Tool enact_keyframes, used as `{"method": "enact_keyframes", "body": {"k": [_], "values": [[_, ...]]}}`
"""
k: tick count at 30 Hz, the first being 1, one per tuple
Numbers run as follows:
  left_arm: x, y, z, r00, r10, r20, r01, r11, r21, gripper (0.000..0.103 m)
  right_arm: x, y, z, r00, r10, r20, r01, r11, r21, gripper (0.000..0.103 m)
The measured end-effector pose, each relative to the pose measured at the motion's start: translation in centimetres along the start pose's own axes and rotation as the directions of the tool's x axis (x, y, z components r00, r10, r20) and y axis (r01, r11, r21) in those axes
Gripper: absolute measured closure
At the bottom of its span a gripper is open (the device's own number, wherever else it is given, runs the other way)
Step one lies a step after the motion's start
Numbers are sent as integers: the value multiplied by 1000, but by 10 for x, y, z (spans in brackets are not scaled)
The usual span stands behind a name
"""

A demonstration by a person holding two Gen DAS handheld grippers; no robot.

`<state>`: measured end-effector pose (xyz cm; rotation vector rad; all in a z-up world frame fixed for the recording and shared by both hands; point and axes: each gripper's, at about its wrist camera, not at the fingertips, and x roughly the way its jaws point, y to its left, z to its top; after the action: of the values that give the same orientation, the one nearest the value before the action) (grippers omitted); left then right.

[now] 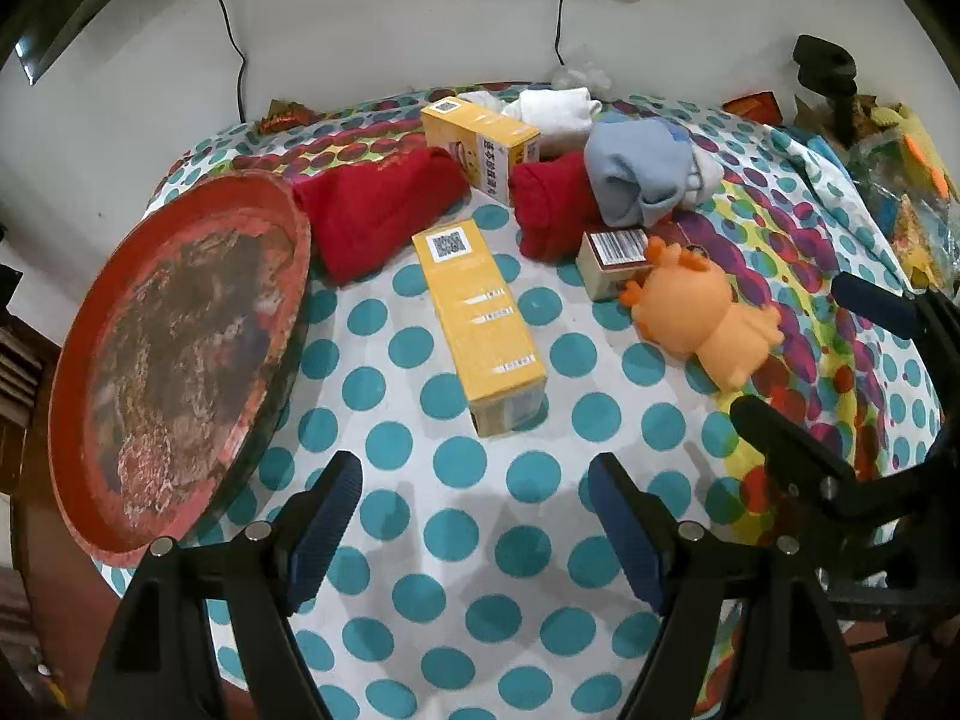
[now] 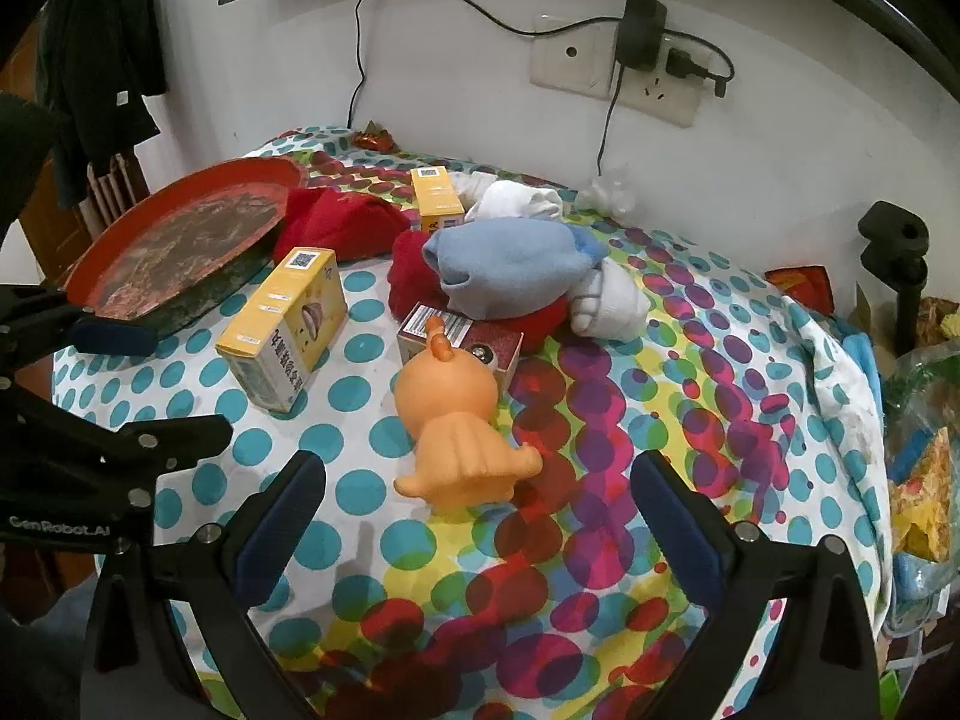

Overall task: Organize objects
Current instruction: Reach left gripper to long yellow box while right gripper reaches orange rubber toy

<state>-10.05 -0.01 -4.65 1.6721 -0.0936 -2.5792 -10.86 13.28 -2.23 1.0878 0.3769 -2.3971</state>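
Note:
A yellow box (image 1: pixel 480 324) lies flat on the dotted tablecloth, just ahead of my open, empty left gripper (image 1: pixel 477 531); it also shows in the right wrist view (image 2: pixel 285 327). An orange rubber toy (image 2: pixel 459 426) lies on its side just ahead of my open, empty right gripper (image 2: pixel 480 516); it also shows in the left wrist view (image 1: pixel 705 315). Behind the toy sits a small dark red box (image 2: pixel 462 339). A second yellow box (image 1: pixel 480 141), red cloths (image 1: pixel 378 210), a blue cloth (image 1: pixel 642 171) and white socks (image 1: pixel 558 108) lie farther back.
A worn red round tray (image 1: pixel 174 354) sits at the table's left edge, partly overhanging. The wall with sockets and cables (image 2: pixel 618 60) stands behind. Bags and clutter (image 2: pixel 924 420) crowd the right side. The right gripper's fingers show in the left wrist view (image 1: pixel 798 450).

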Motion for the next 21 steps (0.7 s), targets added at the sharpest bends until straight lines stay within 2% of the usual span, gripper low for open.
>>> {"method": "enact_keyframes", "body": {"k": [5, 6, 10, 18, 21], "values": [[9, 2, 4, 1000, 13, -2, -13, 1000, 3, 23, 7, -1, 4, 1000, 10, -3, -10, 1000, 7, 11], [11, 4, 5, 1000, 17, 0, -17, 1000, -4, 23, 10, -2, 4, 1000, 13, -8, -13, 1000, 6, 16], [16, 13, 9, 1000, 1, -1, -1, 999, -34, 23, 18, -1, 6, 999, 30, -21, -30, 1000, 4, 26], [29, 13, 14, 999, -27, -20, 27, 999, -36, 23, 38, 0, 11, 998, 37, -48, -37, 999, -7, 32], [35, 15, 17, 999, -24, -25, 22, 998, -57, 23, 44, -1, 11, 997, 63, -53, -63, 998, 3, 46]]}}
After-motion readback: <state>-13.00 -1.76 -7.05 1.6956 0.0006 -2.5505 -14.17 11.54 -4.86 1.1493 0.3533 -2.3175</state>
